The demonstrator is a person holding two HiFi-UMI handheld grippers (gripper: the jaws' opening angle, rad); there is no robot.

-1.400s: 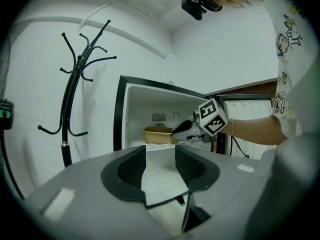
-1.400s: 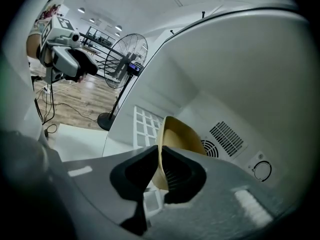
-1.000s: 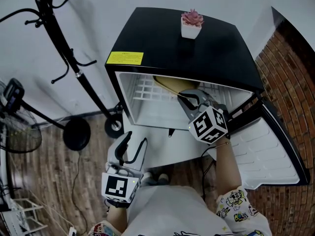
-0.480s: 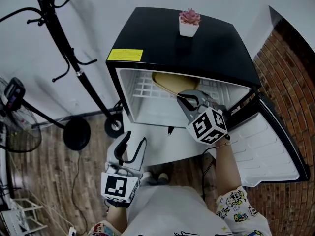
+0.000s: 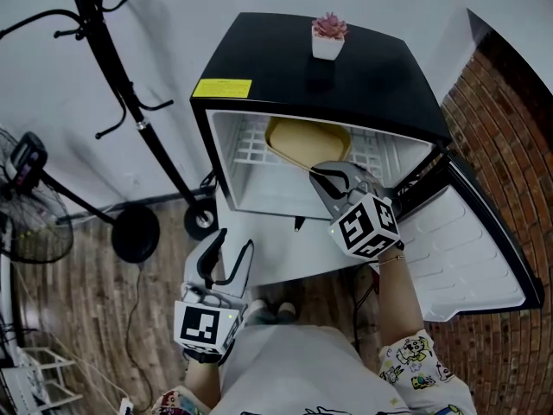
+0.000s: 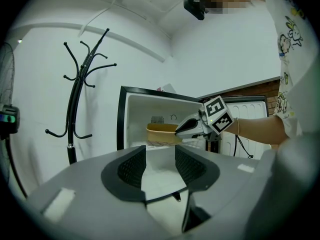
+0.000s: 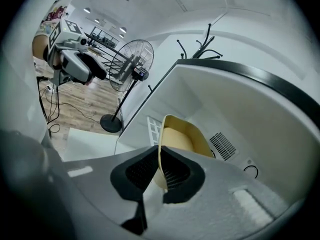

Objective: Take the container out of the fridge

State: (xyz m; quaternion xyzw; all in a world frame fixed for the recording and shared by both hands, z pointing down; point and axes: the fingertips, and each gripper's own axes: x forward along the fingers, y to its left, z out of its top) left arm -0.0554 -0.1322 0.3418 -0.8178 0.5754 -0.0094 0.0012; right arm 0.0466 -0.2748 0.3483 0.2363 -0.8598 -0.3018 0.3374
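The room has a white wall behind, a wood-plank floor and a brick wall at my right. A black coat stand (image 5: 112,85) and a floor fan (image 5: 30,223) stand to the left of a small black fridge (image 5: 346,85). A potted plant (image 5: 328,37) sits on the fridge top, and a yellow label (image 5: 222,88) marks its front left corner. The fridge door (image 5: 471,249) is swung open to the right.

The container (image 5: 302,141) is a beige open tub. It sits inside the fridge compartment, over the white wire shelf (image 5: 251,156) and towards the right side. I cannot tell whether it rests on the shelf or is lifted clear of it.

My right gripper (image 5: 321,174) reaches into the compartment. Its jaws stand narrow and clamp the near wall of the container. In the right gripper view, the thin rim stands between the two pads, one inside the tub and one outside.

My left gripper (image 5: 232,251) hangs low in front of the fridge, outside the compartment and well apart from the container. Its jaws stand wide, with nothing between them.
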